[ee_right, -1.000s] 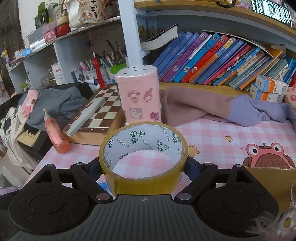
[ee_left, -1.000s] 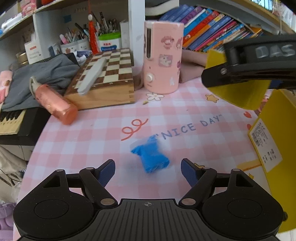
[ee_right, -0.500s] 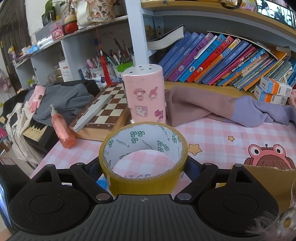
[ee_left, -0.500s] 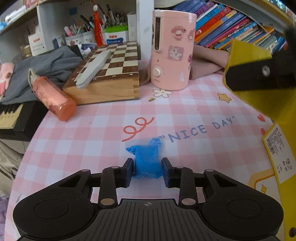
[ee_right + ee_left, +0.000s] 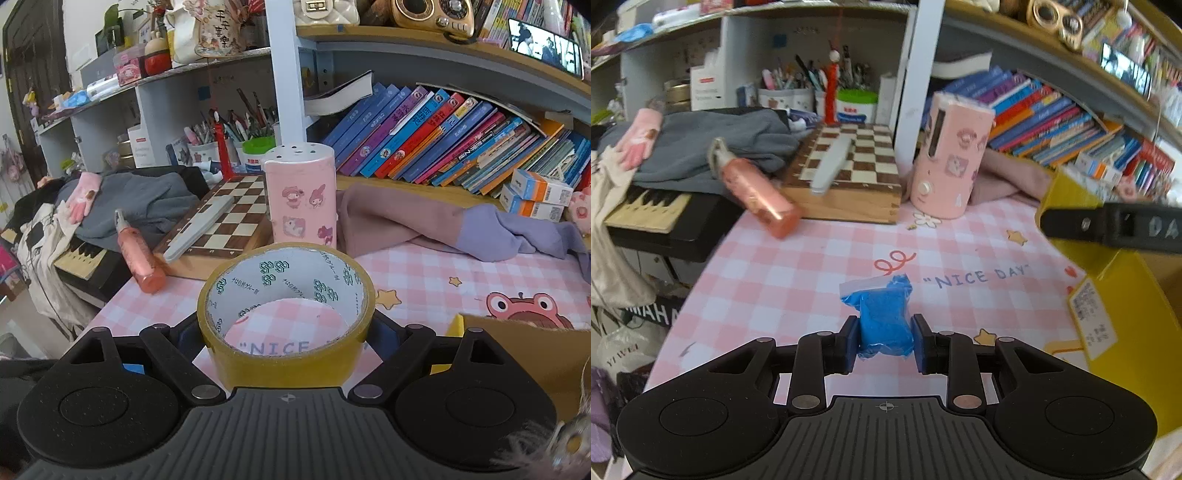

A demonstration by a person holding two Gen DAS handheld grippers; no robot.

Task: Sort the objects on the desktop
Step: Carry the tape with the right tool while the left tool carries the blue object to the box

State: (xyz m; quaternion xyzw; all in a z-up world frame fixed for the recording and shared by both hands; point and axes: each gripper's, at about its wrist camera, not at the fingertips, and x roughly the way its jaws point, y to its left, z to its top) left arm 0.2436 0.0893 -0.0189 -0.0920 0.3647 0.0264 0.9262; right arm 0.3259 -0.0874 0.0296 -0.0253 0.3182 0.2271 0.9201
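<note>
We see a yellow box point(image 5: 1123, 332) at the right edge of the table point(image 5: 798, 280), open flap up, white label on its side; its inside is not visible from either camera. Pen cups point(image 5: 207, 149) stand under the shelf, stuffed with pens and brushes, with a green-lidded tub point(image 5: 258, 147) beside them. The left gripper point(image 5: 884, 338) is clamped on a small clear bag of blue powder point(image 5: 884, 319); the jaws have just been closing, the blue pads press both sides of the bag, and its top sticks out ahead of the fingertips. The bag sits over the pink checked table cover, just in front of the "NICE DAY" print; we can't tell whether it touches the cover. The right gripper point(image 5: 286, 332) has its jaws wide and holds a roll of yellow tape point(image 5: 286, 314) by its outer sides, core facing the camera, the table showing through the hole. Further back on the table: a pink cylinder with stickers point(image 5: 301, 195) stands upright, a wooden chessboard box point(image 5: 225, 225) lies beside it with a grey flat bar point(image 5: 199, 230) lying across it, and an orange bottle point(image 5: 138, 256) leans against the box. A pink and purple cloth point(image 5: 443, 225) lies by the book row point(image 5: 443, 140). Left of the table are a grey garment point(image 5: 136, 206) with a pink glove point(image 5: 83, 195) on it and a small keyboard point(image 5: 646, 210).
</note>
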